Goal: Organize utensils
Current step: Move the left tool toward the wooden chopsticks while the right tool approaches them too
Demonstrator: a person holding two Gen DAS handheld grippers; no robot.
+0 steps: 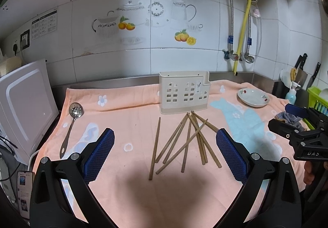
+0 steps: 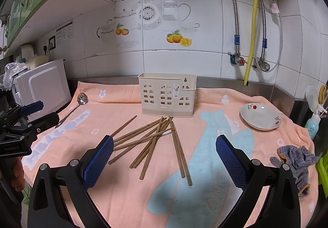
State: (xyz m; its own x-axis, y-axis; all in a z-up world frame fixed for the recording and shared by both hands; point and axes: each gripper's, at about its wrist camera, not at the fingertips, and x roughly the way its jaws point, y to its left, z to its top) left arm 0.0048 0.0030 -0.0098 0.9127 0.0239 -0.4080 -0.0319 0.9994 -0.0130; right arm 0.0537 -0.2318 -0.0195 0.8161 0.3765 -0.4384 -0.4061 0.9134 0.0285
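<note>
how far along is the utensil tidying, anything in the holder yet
Nothing looks done yet: no utensil shows above the rim of the cream holder. Nothing is in hand either: the left gripper and right gripper are both open and hold nothing. Still left: the wooden chopsticks lie scattered on the pink towel in front of the holder, and the slotted spoon lies apart near the towel's left edge.

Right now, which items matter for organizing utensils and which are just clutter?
For the job:
chopsticks
slotted spoon
utensil holder

Lying about:
plate
knit glove
microwave
phone
spray bottle
</note>
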